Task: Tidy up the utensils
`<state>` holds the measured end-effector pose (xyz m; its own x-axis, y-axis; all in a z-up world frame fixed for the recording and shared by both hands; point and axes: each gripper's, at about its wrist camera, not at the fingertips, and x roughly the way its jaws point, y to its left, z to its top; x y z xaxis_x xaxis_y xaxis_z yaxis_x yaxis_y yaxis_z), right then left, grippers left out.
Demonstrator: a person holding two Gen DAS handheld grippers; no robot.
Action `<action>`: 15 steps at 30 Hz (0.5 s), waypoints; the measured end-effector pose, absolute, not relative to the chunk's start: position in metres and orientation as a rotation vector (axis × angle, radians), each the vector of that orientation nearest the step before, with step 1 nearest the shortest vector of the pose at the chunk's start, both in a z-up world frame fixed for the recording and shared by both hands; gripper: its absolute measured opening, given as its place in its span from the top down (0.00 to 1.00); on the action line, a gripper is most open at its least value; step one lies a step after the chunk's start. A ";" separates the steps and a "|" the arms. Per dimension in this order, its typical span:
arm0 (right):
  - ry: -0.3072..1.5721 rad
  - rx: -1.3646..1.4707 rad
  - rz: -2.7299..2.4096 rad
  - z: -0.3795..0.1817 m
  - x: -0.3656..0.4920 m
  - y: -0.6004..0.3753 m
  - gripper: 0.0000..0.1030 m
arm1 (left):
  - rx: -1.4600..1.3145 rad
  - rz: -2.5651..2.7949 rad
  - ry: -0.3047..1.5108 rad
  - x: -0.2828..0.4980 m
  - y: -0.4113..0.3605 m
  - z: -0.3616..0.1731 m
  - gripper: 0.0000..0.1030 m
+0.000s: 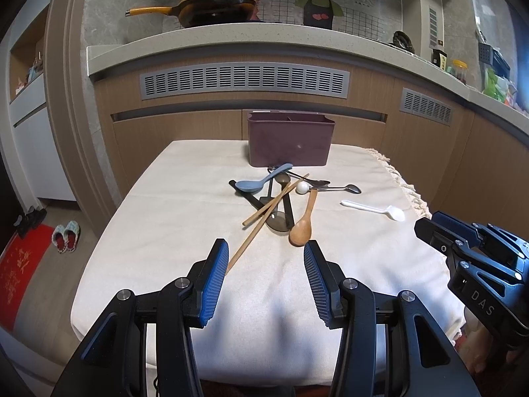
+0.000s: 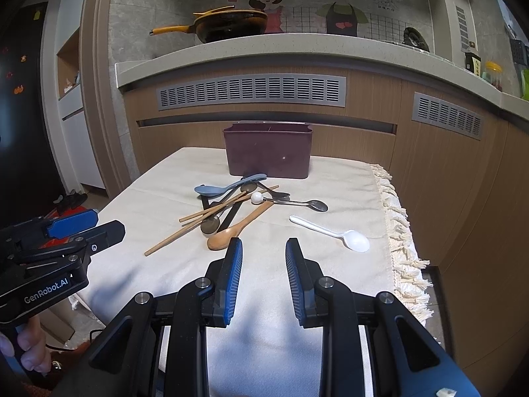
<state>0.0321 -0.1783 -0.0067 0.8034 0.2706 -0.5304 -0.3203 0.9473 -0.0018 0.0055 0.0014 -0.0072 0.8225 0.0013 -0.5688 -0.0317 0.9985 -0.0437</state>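
A pile of utensils lies mid-table: a blue spoon (image 1: 254,183) (image 2: 215,189), two wooden chopsticks (image 1: 264,211) (image 2: 198,221), a wooden spoon (image 1: 302,226) (image 2: 231,231), dark spoons and a metal spoon with a white ball end (image 1: 302,188) (image 2: 256,198). A white plastic spoon (image 1: 377,210) (image 2: 334,233) lies apart to the right. A purple utensil holder (image 1: 290,139) (image 2: 268,150) stands behind the pile. My left gripper (image 1: 266,258) is open and empty, short of the pile. My right gripper (image 2: 264,254) is open and empty, near the wooden spoon's bowl.
The table carries a cream cloth (image 1: 165,231) with a fringed right edge (image 2: 406,251). A kitchen counter (image 1: 231,36) with a yellow-handled pan (image 1: 211,8) stands behind. Slippers (image 1: 66,235) and a red mat lie on the floor at left.
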 end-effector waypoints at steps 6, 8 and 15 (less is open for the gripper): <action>0.554 -0.092 0.317 -0.006 0.032 -0.178 0.75 | -0.052 0.016 0.605 0.006 0.001 -0.008 0.53; 0.554 -0.093 0.316 -0.007 0.032 -0.178 0.75 | -0.053 0.016 0.607 0.006 0.001 -0.008 0.53; 0.562 -0.094 0.316 -0.007 0.033 -0.178 0.75 | -0.073 -0.006 0.625 0.011 0.004 -0.010 0.53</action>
<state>0.0331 -0.1775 -0.0071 0.7996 0.2688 -0.5370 -0.3196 0.9475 -0.0015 0.0111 0.0035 -0.0100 0.8110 -0.0282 -0.5844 -0.0161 0.9974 -0.0704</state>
